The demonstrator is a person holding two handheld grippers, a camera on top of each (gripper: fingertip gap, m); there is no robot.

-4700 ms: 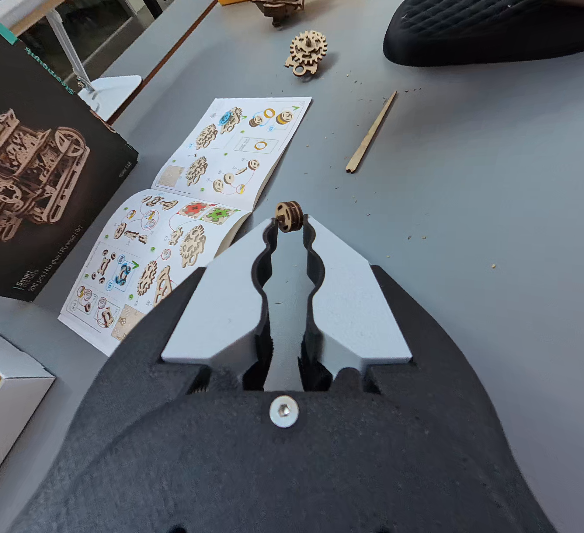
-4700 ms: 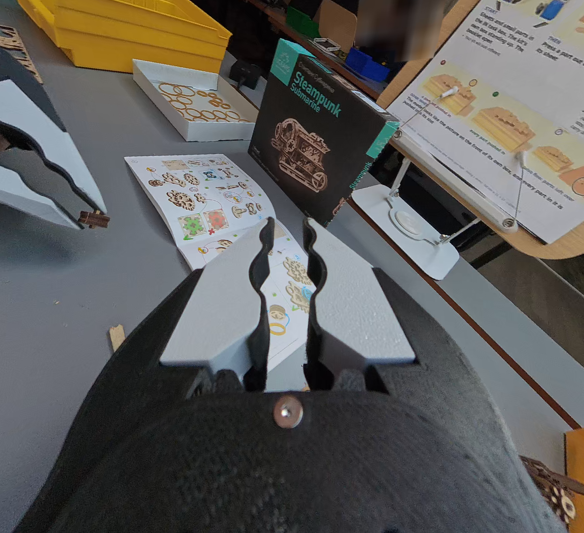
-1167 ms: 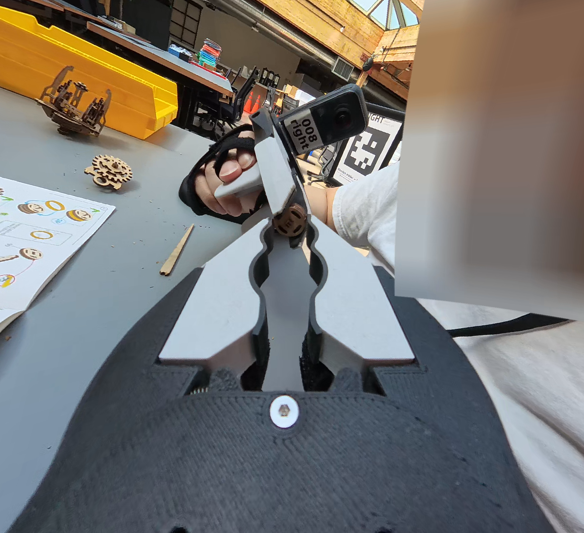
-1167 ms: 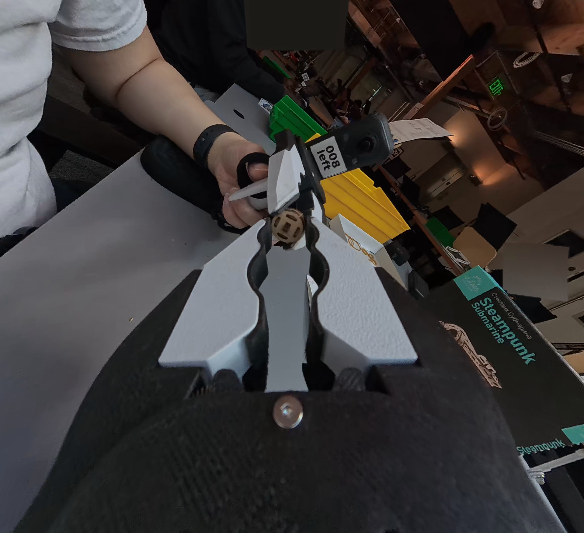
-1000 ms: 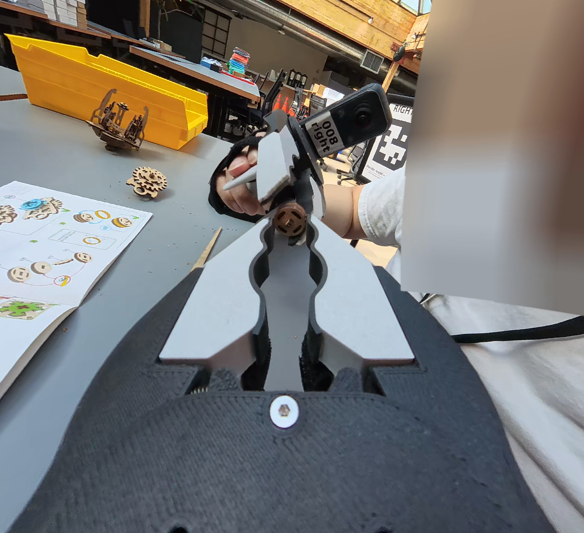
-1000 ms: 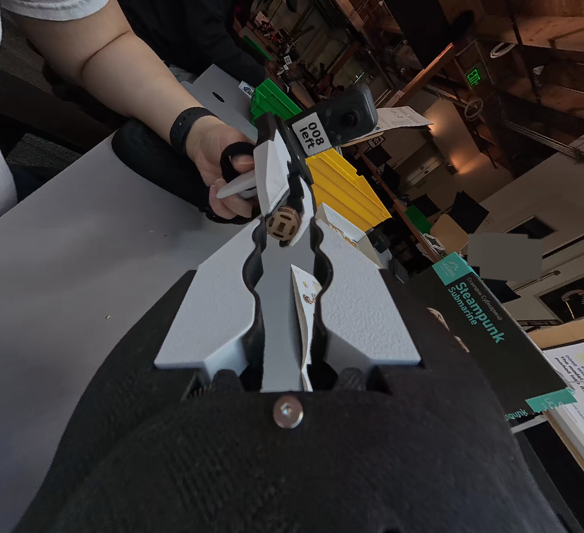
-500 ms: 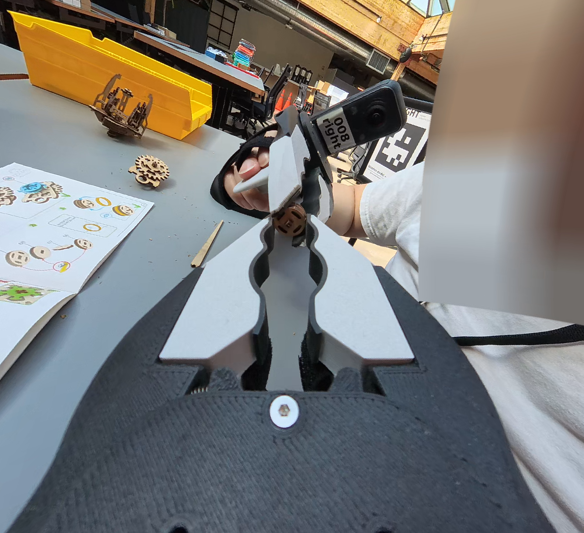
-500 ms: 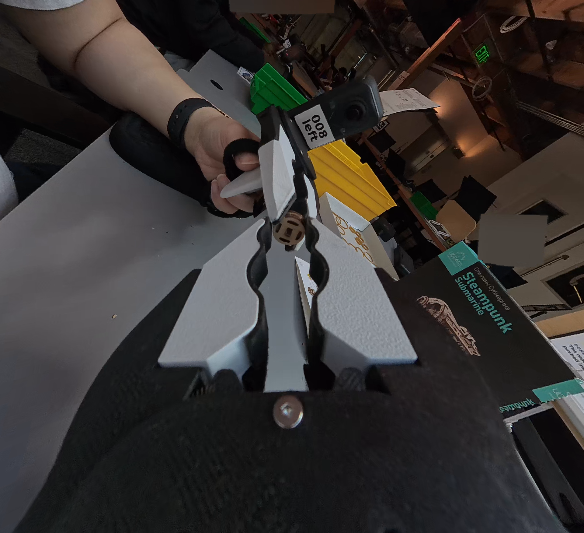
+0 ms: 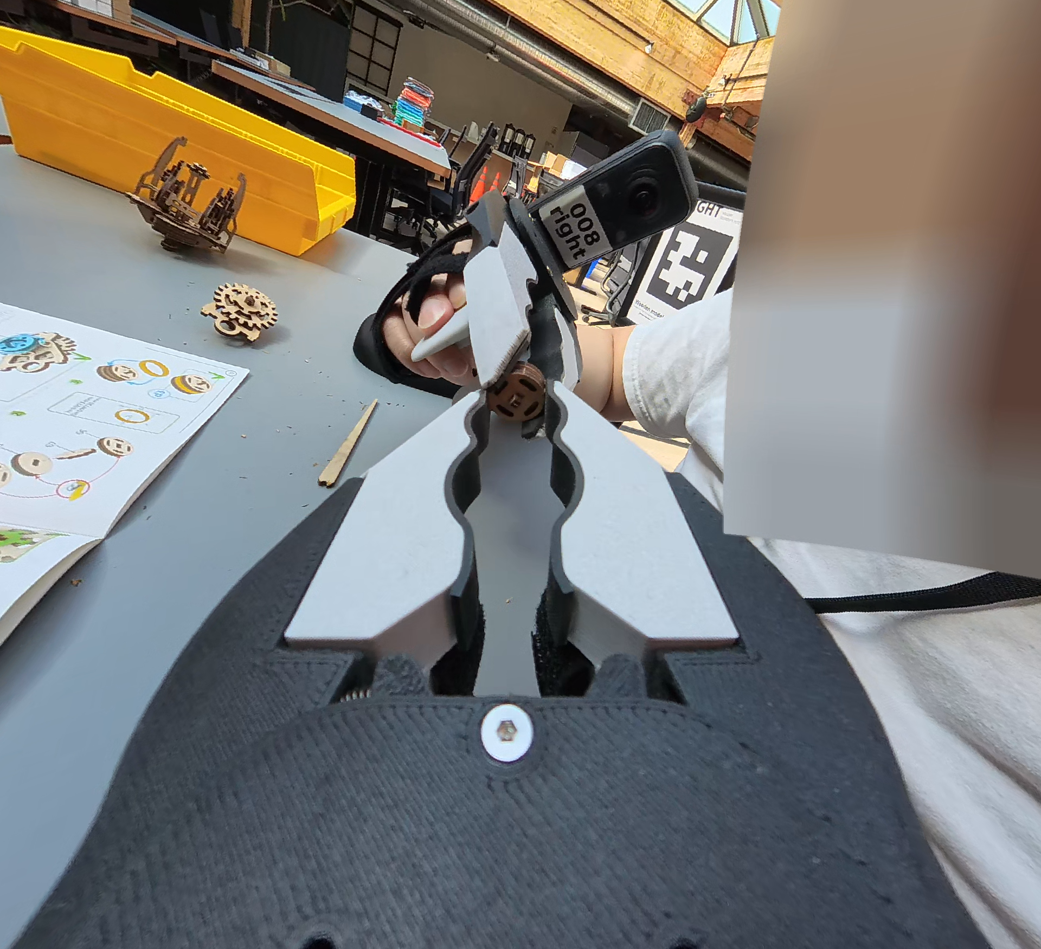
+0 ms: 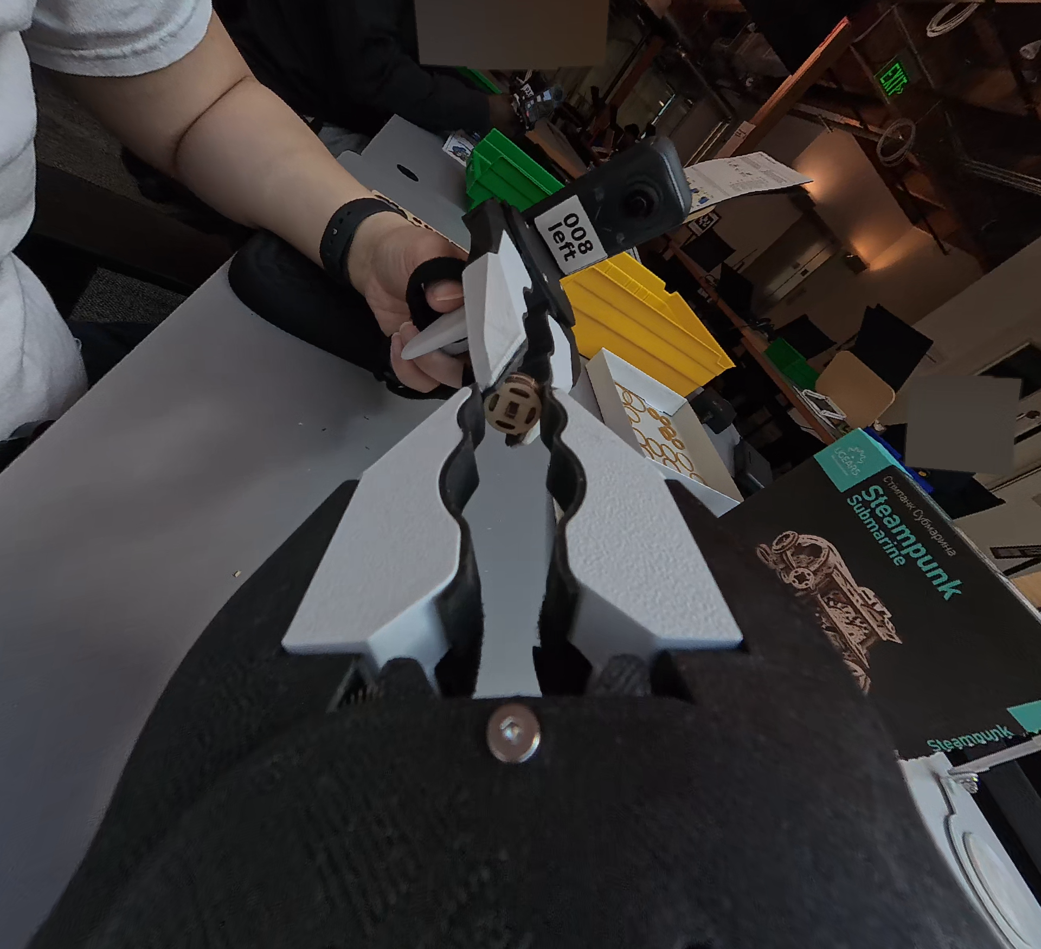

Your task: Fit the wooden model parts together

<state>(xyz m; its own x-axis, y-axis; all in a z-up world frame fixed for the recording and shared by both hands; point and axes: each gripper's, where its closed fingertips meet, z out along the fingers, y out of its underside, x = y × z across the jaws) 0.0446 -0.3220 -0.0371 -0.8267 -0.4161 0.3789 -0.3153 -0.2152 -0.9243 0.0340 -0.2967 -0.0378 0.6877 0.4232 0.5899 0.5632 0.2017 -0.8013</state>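
I hold both tongs up above the desk [image 9: 270, 471], tips meeting over its near edge; my left gripper [image 9: 514, 409] is narrowed onto a small round wooden wheel [image 9: 516, 400], slotted on its face, and my right gripper [image 10: 511, 408] pinches the same wooden piece from the opposite side; whether that is one wheel or two discs pressed face to face I cannot tell.

The piece looks light, thin and stiff, laser-cut ply I judge; it should snap rather than bend, so I would grip by the rim, not the slotted face, and press straight, without twisting.

On the desk's left side lies the open instruction booklet [image 9: 84, 415]; beyond it a small gear cluster [image 9: 239, 310], a half-built wooden assembly [image 9: 186, 212] near the far edge beside the yellow bin [image 9: 169, 133], and a wooden stick [image 9: 347, 443] near the middle; the dark kit box [image 10: 901, 584] sits at my right.
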